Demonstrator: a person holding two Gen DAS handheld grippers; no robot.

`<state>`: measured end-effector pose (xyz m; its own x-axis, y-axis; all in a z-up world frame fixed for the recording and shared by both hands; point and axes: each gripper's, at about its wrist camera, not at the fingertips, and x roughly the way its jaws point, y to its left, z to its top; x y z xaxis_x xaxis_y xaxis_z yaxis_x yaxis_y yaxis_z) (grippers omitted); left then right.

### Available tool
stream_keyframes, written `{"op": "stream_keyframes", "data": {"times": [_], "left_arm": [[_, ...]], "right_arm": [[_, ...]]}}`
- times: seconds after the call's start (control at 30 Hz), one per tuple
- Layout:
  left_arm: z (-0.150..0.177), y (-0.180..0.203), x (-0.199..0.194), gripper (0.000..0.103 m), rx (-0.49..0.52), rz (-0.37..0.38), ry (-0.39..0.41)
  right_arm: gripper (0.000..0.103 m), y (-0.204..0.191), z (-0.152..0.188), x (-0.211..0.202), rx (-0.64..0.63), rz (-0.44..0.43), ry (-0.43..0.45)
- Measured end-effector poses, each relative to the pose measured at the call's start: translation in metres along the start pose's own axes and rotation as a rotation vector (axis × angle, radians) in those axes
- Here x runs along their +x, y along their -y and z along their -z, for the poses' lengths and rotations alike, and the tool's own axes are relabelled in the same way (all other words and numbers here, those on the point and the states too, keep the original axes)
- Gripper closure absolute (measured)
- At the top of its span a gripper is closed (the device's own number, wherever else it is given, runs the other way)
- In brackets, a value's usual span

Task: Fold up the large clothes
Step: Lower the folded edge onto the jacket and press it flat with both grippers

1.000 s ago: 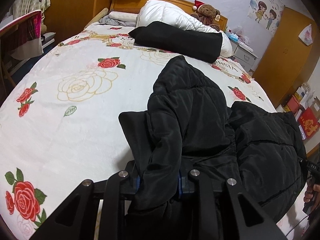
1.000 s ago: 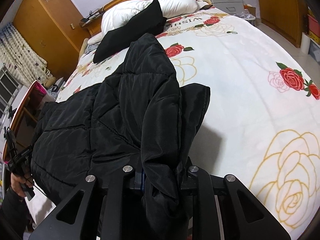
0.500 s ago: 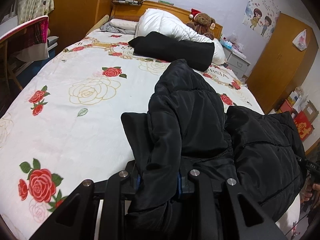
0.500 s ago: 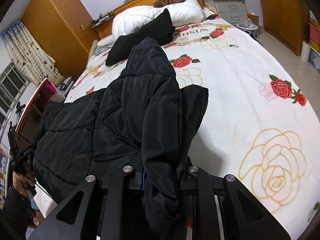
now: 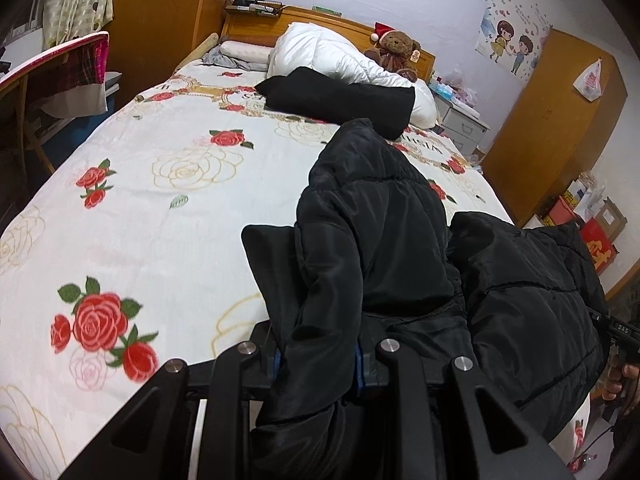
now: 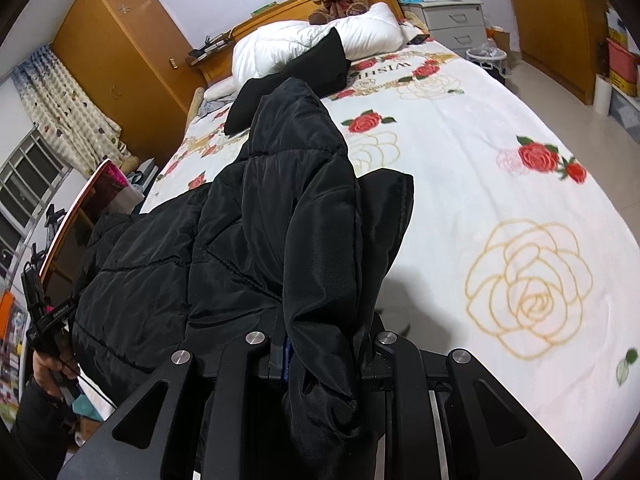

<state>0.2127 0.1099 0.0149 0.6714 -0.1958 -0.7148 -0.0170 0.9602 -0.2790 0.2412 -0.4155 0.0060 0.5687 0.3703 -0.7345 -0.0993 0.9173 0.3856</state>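
Note:
A black puffer jacket lies on the rose-print bed cover, its far end reaching toward the pillows. My left gripper is shut on a bunched edge of the jacket at the near side. My right gripper is shut on another bunched edge of the same jacket. The jacket's bulk sags between the two grippers, to the right in the left wrist view and to the left in the right wrist view. Each gripper shows at the edge of the other's view, held in a hand.
A folded black garment and a white duvet lie near the headboard with a teddy bear. Wooden wardrobes stand at both sides. A nightstand and a chair flank the bed.
Both grippers have drawn back and lifted slightly with the jacket held; more of the bed and headboard shows. The grip on the jacket is unchanged.

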Motion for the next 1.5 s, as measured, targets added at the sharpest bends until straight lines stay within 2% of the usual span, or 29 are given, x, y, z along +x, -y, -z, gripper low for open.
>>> {"op": "stream_keyframes", "data": {"times": [0.2,0.33,0.43,0.5,0.67,0.7,0.77,0.87,1.0,1.13,1.23,1.33,1.4,1.5], "left_arm": [[0.036,-0.001,0.005,0.077,-0.006,0.001,-0.044],[0.059,-0.005,0.023,0.077,-0.003,-0.023,-0.087],[0.072,-0.013,0.029,0.076,-0.040,-0.021,-0.093],[0.079,-0.018,0.033,0.074,-0.045,-0.026,-0.098],[0.089,-0.028,0.038,0.062,-0.091,-0.033,-0.113],[0.089,-0.028,0.036,0.057,-0.095,-0.039,-0.111],[0.087,-0.027,0.029,0.054,-0.086,-0.057,-0.108],[0.083,-0.027,0.012,0.054,-0.070,-0.064,-0.084],[0.074,-0.021,-0.017,0.055,-0.033,-0.094,-0.009],[0.057,0.000,-0.022,0.055,-0.002,-0.072,0.035],[0.052,0.020,-0.006,0.055,0.059,-0.078,0.025],[0.054,0.032,0.018,0.055,0.097,-0.100,-0.006],[0.059,0.029,0.037,0.055,0.095,-0.126,-0.044],[0.064,0.022,0.046,0.055,0.057,-0.111,-0.052]], "right_arm": [[0.082,0.015,0.026,0.007,0.032,0.004,-0.043],[0.082,0.027,0.040,0.022,0.054,0.018,-0.088],[0.080,0.033,0.046,0.031,0.072,0.023,-0.099],[0.076,0.035,0.047,0.036,0.075,0.024,-0.107],[0.049,0.044,0.050,0.041,0.098,0.058,-0.126],[0.048,0.045,0.049,0.038,0.110,0.059,-0.124],[0.046,0.044,0.048,0.032,0.114,0.066,-0.120],[0.045,0.037,0.041,0.013,0.086,0.091,-0.090],[0.045,0.026,0.033,-0.017,0.043,0.128,0.017],[0.045,0.004,0.027,-0.021,-0.020,0.122,0.077],[0.045,-0.011,0.021,0.004,-0.067,0.120,0.045],[0.048,-0.011,0.023,0.034,-0.098,0.154,-0.006],[0.049,-0.003,0.028,0.052,-0.095,0.178,-0.052],[0.049,0.011,0.034,0.063,-0.059,0.187,-0.075]]}}
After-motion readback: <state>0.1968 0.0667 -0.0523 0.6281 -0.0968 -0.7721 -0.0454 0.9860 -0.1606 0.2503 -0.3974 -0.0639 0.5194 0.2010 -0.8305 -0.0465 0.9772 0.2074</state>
